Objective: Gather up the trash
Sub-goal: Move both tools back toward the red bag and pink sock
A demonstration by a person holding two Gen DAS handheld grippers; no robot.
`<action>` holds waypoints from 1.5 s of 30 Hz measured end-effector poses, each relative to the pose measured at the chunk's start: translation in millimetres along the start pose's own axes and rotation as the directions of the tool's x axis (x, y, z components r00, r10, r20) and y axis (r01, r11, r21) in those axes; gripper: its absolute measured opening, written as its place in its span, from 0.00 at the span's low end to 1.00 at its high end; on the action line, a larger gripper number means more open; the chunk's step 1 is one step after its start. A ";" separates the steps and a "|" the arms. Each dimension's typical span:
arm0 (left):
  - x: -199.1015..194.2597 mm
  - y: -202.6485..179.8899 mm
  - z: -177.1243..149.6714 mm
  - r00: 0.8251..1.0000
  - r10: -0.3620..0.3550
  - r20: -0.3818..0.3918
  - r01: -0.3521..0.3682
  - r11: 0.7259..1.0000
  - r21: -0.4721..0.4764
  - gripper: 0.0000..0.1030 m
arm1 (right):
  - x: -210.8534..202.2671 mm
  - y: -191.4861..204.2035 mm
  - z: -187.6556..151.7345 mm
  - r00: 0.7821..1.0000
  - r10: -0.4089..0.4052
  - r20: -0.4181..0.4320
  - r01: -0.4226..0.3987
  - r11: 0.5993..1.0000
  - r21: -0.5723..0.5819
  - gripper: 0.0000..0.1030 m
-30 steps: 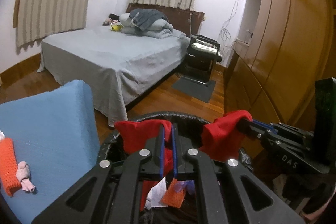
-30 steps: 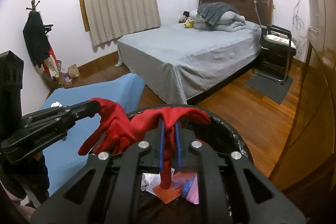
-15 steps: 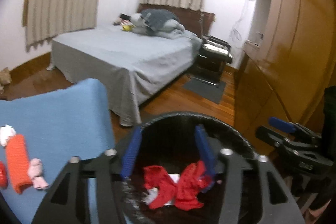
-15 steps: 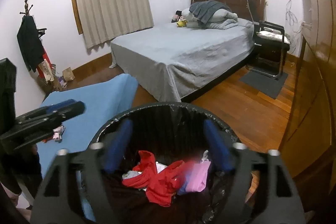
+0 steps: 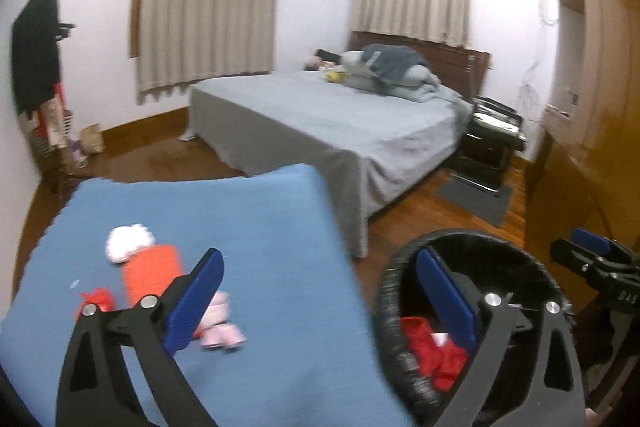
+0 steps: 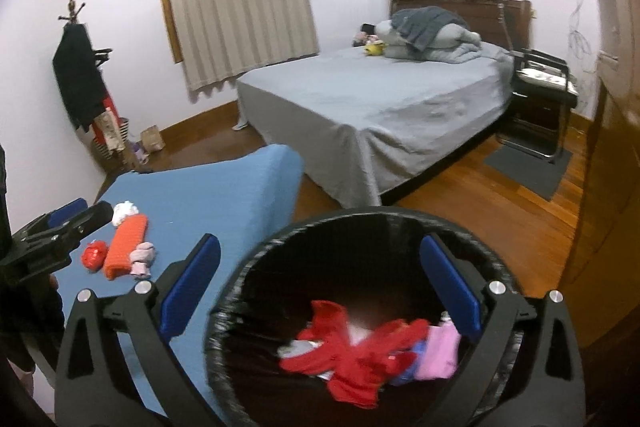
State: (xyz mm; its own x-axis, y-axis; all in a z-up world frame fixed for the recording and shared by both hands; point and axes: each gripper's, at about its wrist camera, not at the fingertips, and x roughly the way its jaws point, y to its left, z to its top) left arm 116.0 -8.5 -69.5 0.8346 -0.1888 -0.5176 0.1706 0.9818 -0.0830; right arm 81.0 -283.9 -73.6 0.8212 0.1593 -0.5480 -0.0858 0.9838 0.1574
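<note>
The blue tabletop (image 5: 248, 227) still carries orange, white, pink and small red trash (image 6: 124, 249). The black bin (image 6: 360, 227) holds the red cloth (image 6: 352, 355). Left tongs (image 5: 320, 291) and right tongs (image 6: 320, 283) have just opened wide, both empty.

both claws (image 5: 320, 291) (image 6: 320, 275) wide, seemingly empty

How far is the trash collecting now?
Done: a red cloth lies in the black bin with pink and white scraps. In hand: nothing; the left gripper and right gripper have just opened. Left: four pieces, among them an orange knit piece, on the blue surface.
</note>
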 end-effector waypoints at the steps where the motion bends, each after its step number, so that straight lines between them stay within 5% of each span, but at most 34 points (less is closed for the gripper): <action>1: -1.8 8.5 -1.0 1.000 0.018 0.000 -0.018 1.000 -0.009 0.94 | 3.8 8.0 0.7 1.000 0.015 -0.003 -0.015 1.000 -0.003 0.95; 8: -13.4 79.1 -18.3 0.986 0.169 -0.015 -0.169 0.983 -0.073 0.94 | 32.1 68.0 5.1 0.995 0.096 -0.021 -0.097 0.994 -0.060 0.95; 18: -15.0 153.9 -42.5 0.954 0.296 -0.054 -0.300 0.945 -0.132 0.94 | 82.1 140.7 -1.0 0.984 0.158 -0.077 -0.168 0.976 -0.141 0.95; 34: 16.6 222.1 -80.2 0.929 0.333 -0.163 -0.361 0.913 -0.191 0.92 | 162.5 215.1 -31.2 0.958 0.194 -0.213 -0.240 0.947 -0.215 0.94; 45: 54.0 238.7 -83.9 0.930 0.292 -0.223 -0.338 0.918 -0.206 0.78 | 182.3 229.9 -39.6 0.947 0.205 -0.248 -0.262 0.939 -0.222 0.94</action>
State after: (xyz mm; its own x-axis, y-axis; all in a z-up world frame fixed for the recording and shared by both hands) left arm 157.9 217.4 -188.8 0.7090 0.1151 -0.6958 -0.2330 0.9694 -0.0771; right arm 188.7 -25.5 -169.9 0.6202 0.3730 -0.6901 -0.4207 0.9007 0.1087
